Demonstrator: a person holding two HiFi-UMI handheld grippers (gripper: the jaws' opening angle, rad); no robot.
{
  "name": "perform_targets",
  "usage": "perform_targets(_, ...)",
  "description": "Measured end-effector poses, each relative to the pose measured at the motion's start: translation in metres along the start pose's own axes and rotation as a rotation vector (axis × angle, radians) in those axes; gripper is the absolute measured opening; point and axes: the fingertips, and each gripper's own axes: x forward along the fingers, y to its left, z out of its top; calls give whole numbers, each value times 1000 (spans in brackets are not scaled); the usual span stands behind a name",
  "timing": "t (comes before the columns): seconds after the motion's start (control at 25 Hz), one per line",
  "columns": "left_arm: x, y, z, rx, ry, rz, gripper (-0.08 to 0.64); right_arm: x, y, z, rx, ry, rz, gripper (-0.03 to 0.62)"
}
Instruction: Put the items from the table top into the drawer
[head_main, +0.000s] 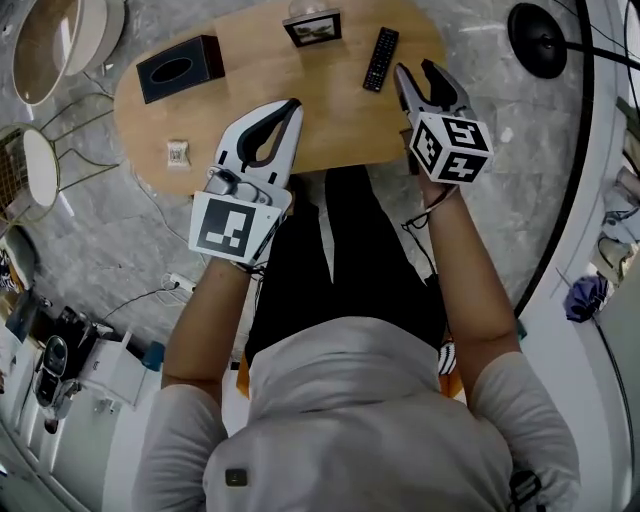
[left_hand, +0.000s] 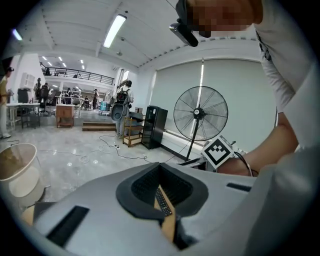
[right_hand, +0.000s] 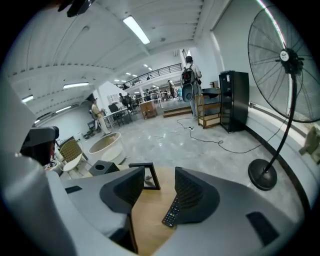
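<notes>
Right tool (head_main: 415, 68): jaws wide apart, nothing in them; its tips sit just right of the remote (head_main: 380, 58).
Left tool (head_main: 292, 105): jaws closed tip to tip, holding nothing; well to the near left of the remote, over the worktop (head_main: 330, 120).
Risk 1: the remote is thin and lies flat, so my pads may ride over it or skid it away toward the picture frame (head_main: 312, 27), which stands just left of the remote and beyond it.
Risk 2: a pinch at one end would likely let the long body droop or twist out.
Risk 3: I see no drawer in any view; my left tool is shut, so it must open before it can pull a handle.
Remote, look: black, slim, button rows facing up, long axis slanted slightly away from me.
Remote, place: far right part of the worktop, clear of its edge.
Other items: black tissue box (head_main: 180, 68) far left of the remote; small white item (head_main: 178, 152) left of it and nearer me.
</notes>
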Motion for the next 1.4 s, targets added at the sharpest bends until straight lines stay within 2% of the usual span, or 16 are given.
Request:
perform_targets(0.12, 22, 15, -27, -12, 16, 4, 9, 32, -11, -28, 21, 31, -34, 209)
perform_targets(0.32, 54, 40, -75, 13, 53, 6, 9, 79, -28, -69, 47, 80, -79, 224)
perform_targets(0.56, 86, 53, -125, 3, 79, -19, 9, 130, -51, -109, 73, 117, -146, 254)
perform_targets(1.0, 113, 72, -180, -12, 94, -22, 9, 193, -75, -170, 91, 170, -243, 278)
perform_targets(1.24, 119, 76, -205, -48, 114, -29, 9, 212, -84, -178, 65, 174, -299, 279)
perform_targets(1.4, 117, 75, -217, -71, 130, -25, 9, 218, -83, -182, 31, 195, -305, 278)
